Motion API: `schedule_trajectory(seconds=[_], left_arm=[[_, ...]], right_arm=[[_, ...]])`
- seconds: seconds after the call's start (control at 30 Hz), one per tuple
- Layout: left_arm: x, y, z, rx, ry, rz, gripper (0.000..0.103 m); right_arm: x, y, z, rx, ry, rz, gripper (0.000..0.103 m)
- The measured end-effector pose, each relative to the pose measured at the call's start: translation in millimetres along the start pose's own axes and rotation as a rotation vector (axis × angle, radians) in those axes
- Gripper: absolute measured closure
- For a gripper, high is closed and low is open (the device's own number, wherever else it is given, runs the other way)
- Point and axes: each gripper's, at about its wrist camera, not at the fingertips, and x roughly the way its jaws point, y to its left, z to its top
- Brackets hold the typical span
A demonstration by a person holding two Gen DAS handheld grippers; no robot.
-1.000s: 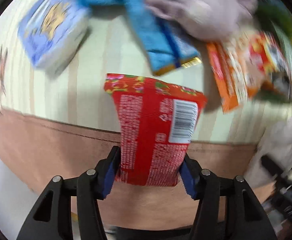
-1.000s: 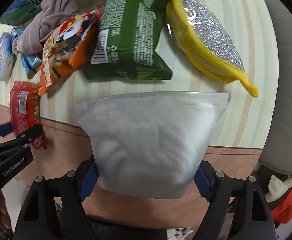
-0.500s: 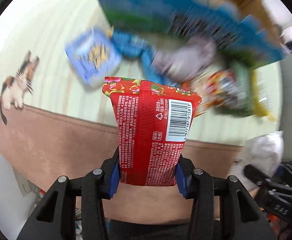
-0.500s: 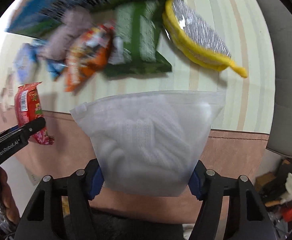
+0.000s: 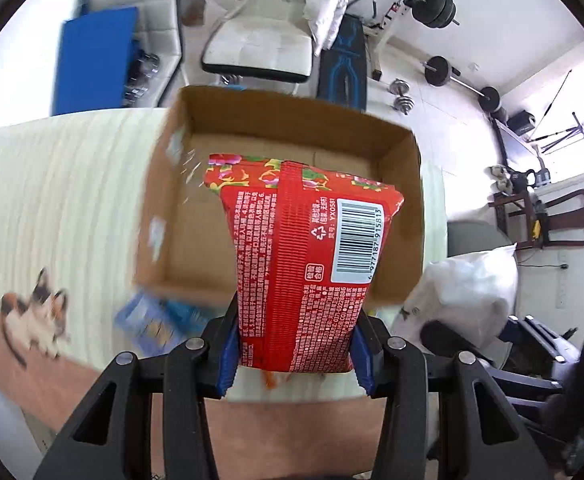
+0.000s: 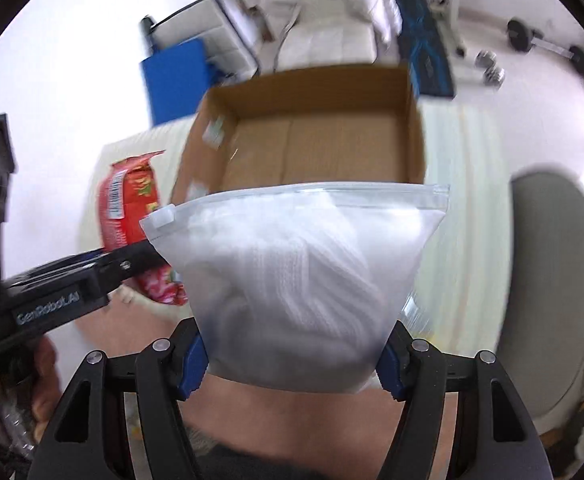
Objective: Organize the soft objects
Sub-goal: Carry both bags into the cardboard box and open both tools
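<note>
My left gripper [image 5: 294, 354] is shut on a red snack packet [image 5: 304, 264] with a barcode, held up in front of an open brown cardboard box [image 5: 195, 120]. My right gripper [image 6: 294, 364] is shut on a clear zip bag of white knitted cloth [image 6: 296, 280], held up before the same box [image 6: 316, 92]. In the right wrist view the left gripper [image 6: 71, 280] with the red packet [image 6: 127, 196] is at the left. In the left wrist view the white bag [image 5: 468, 284] shows at the right. The box looks empty inside.
The box stands on a pale striped table mat [image 5: 51, 184] with a cat picture [image 5: 35, 320]. A blue packet [image 5: 151, 320] lies in front of the box. Beyond the table are a white chair [image 5: 263, 40], a blue panel [image 5: 95, 56], weights [image 5: 440, 4] and a grey seat [image 6: 552, 272].
Both grippers have lifted and tilted up with their loads. The view went from the packets lying on the mat to the open box and the room behind.
</note>
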Motion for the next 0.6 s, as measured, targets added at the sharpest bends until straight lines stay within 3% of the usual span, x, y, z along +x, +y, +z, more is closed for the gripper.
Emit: schedule_trajectory(seconds=[0.07, 0.3, 0.43, 0.6], left_arm=[[27, 7, 31, 0.005, 0.049, -0.037, 0.060], [119, 15, 125, 0.042, 0.195, -0.035, 0.060], [158, 13, 152, 0.038, 0.279, -0.036, 0.060], [195, 10, 164, 0.037, 0.358, -0.050, 0.060]], right_arm=[[14, 6, 33, 0.028, 0.017, -0.036, 0.033], [90, 1, 124, 0.053, 0.141, -0.137, 0.033], [139, 3, 184, 0.057, 0.198, -0.165, 0.033], [189, -2, 230, 0.079, 0.262, -0.178, 0.033]])
